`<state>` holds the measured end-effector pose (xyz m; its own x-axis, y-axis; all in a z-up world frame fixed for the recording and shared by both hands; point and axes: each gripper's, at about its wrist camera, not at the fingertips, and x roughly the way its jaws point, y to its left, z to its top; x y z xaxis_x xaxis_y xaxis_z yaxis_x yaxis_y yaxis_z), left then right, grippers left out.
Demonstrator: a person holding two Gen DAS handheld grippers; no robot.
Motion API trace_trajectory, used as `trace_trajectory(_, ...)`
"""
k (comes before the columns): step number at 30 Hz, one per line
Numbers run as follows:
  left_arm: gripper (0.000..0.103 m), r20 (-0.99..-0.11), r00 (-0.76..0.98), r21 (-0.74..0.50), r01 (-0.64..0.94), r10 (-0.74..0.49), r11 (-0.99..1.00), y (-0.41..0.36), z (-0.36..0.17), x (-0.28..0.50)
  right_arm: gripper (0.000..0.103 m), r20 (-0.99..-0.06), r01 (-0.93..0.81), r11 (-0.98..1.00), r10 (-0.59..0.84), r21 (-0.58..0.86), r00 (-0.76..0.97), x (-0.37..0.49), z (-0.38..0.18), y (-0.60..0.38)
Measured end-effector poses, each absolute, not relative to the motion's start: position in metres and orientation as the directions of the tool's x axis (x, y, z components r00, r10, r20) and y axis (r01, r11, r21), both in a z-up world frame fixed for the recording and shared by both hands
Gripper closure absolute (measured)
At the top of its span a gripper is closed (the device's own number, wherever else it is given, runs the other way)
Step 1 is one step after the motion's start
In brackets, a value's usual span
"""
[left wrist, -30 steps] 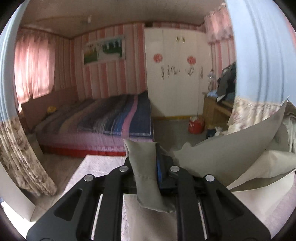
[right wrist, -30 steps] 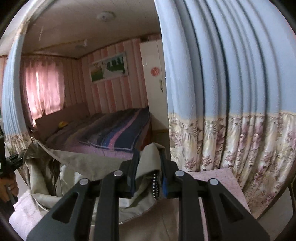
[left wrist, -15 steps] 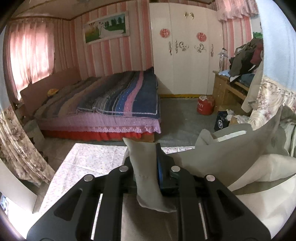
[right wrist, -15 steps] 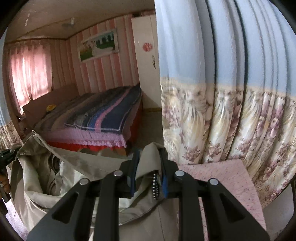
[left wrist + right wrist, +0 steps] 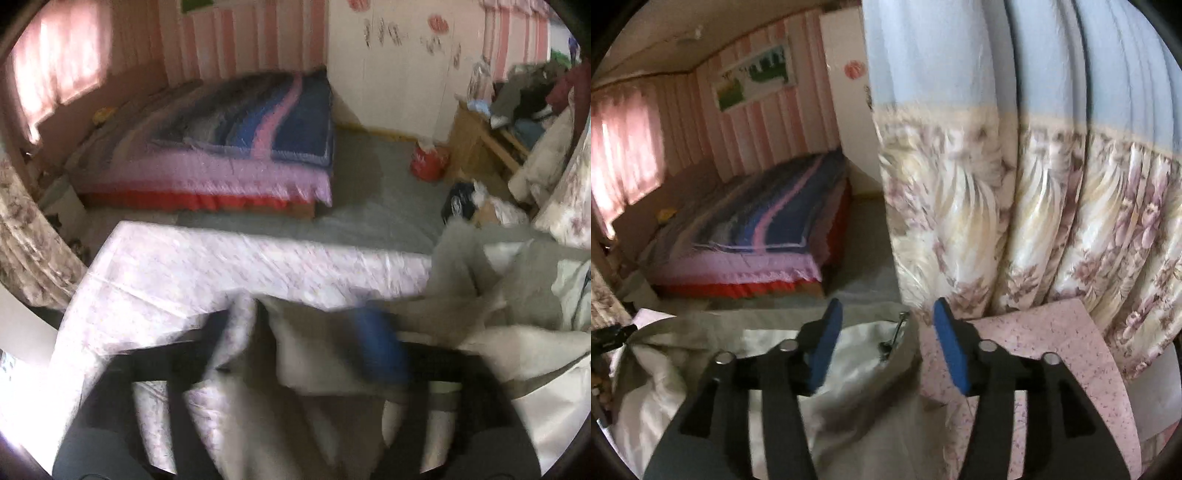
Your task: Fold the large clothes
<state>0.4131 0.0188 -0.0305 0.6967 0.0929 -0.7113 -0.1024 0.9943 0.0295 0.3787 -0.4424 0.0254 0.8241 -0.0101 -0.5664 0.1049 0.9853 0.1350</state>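
Note:
A large beige garment with a pale lining (image 5: pixel 517 295) lies crumpled on the table's pink floral cloth (image 5: pixel 221 266). My left gripper (image 5: pixel 303 339) is blurred and its jaws are opening wide. A fold of the garment lies loose between them, and neither pad presses on it. In the right wrist view the garment's (image 5: pixel 849 406) zipper edge (image 5: pixel 894 336) sags between the blue pads (image 5: pixel 827 347) of my right gripper (image 5: pixel 886 310). Those jaws are opening too, and nothing is clamped in them.
A floral and blue curtain (image 5: pixel 1034 184) hangs close behind the table's right corner (image 5: pixel 1052 350). Beyond the far table edge are grey floor, a bed with a striped blanket (image 5: pixel 240 129), a red container (image 5: pixel 428 162) and a wooden cabinet piled with clothes (image 5: pixel 517 103).
Both grippers came down toward the table and let go of the garment corners they had pinched. The garment has dropped from hanging between them onto the cloth.

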Motion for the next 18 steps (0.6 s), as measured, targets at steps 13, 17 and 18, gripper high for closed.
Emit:
trace_trajectory(13,0.003,-0.751,0.658,0.066,0.167,-0.061,0.984,-0.040,-0.009,0.310,0.031,-0.729,-0.170,0.985,0.146,0.042,0.669,0.299,0.006,-0.347)
trace_trajectory(17,0.003,-0.820,0.567,0.118,0.302,-0.079,0.946,-0.077,-0.052,0.299,0.031,-0.803,-0.185,0.981,0.065,-0.058,0.593,0.323,-0.032,-0.330)
trace_trajectory(18,0.003,-0.829,0.557,0.156,0.321,-0.054,0.934,-0.086,-0.061,0.303,0.031,-0.815,-0.177,0.982,0.054,-0.061,0.577,0.331,-0.038,-0.329)
